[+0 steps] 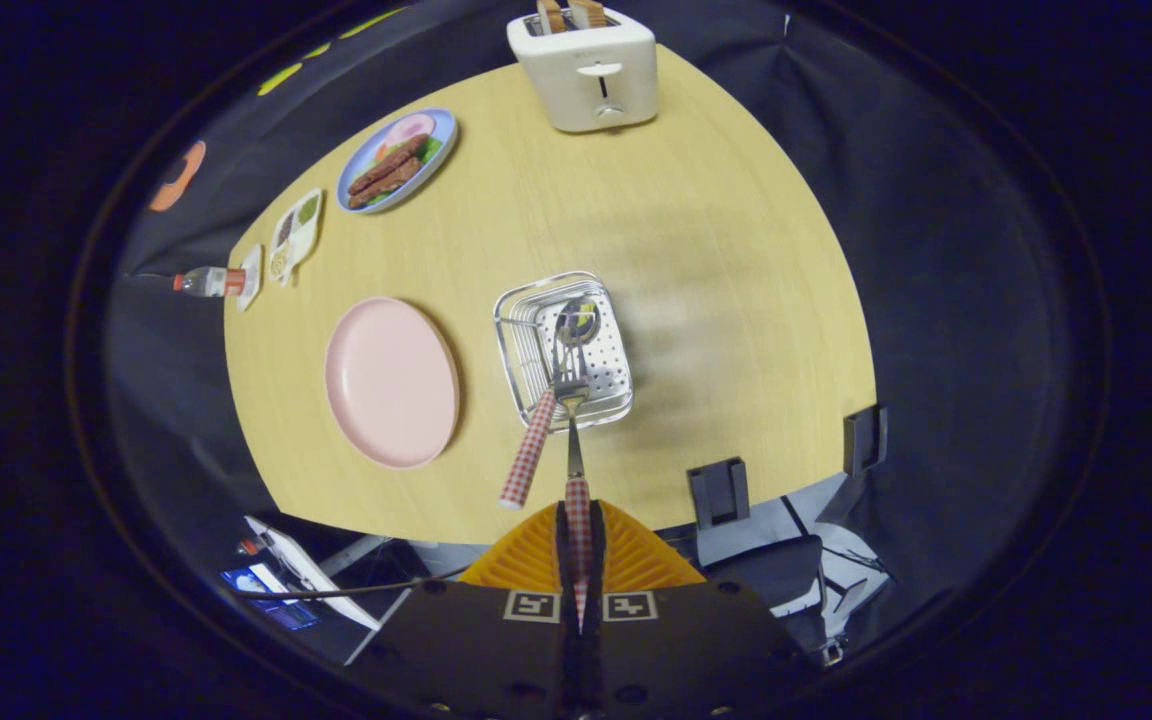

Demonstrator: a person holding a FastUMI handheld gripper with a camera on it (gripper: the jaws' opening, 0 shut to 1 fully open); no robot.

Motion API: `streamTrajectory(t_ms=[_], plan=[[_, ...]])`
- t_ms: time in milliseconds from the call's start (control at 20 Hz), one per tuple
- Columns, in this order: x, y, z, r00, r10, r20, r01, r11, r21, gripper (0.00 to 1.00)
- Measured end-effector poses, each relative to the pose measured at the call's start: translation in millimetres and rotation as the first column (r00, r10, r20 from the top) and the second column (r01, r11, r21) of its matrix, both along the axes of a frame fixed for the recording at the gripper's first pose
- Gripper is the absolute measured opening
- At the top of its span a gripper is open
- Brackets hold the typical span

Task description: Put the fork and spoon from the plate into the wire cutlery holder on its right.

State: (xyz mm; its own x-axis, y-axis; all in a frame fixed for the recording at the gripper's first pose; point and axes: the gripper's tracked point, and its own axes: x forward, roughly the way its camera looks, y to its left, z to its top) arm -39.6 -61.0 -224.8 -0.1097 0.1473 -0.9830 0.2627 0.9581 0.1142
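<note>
We look down on a pale wood-grain table (736,250) whose near edge runs just ahead of the gripper (577,535). Its fingers are closed tight, both pressing on the red-checked handle of the fork (574,440), whose steel neck runs forward so that its tines hang at the near rim of the wire cutlery holder (564,350). The holder is a rounded rectangular basket of bright wire with a perforated floor, standing near the middle of the table, just to the right of the pink plate (391,382), apart from it by a narrow strip of wood. The spoon (548,390) leans in the holder, bowl down on the perforated floor and checked handle slanting out over the near rim towards us, just left of the fork; fork head and spoon neck overlap, so we cannot tell whether they touch. The plate is round, smooth, shallow and bare. To the right of the holder the tabletop lies open up to its curved edge. Beyond, a white toaster (584,68) with two slices standing in it sits at the far edge, a blue plate of food (398,160) at the far left, then a small white divided dish (296,232). A bottle (204,282) lying at the left edge is hard to make out. Two dark brackets (718,490) clamp the near edge.
</note>
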Motion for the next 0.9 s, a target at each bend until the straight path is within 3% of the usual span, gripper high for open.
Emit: streamTrajectory(t_ms=[450, 600, 700, 750, 900], plan=[[22, -3, -17, 0.997, -0.047, -0.064, 0.047, 0.999, 0.005, 0.03], [32, -3, -21, 0.997, -0.070, -0.046, 0.070, 0.997, 0.015, 0.12], [37, -1, -17, 0.998, -0.066, -0.018, 0.067, 0.997, 0.028, 0.12], [40, -3, -15, 0.998, -0.057, 0.006, 0.057, 0.998, 0.019, 0.21], [55, -6, -6, 0.993, -0.018, 0.113, 0.019, 1.000, -0.007, 0.33]])
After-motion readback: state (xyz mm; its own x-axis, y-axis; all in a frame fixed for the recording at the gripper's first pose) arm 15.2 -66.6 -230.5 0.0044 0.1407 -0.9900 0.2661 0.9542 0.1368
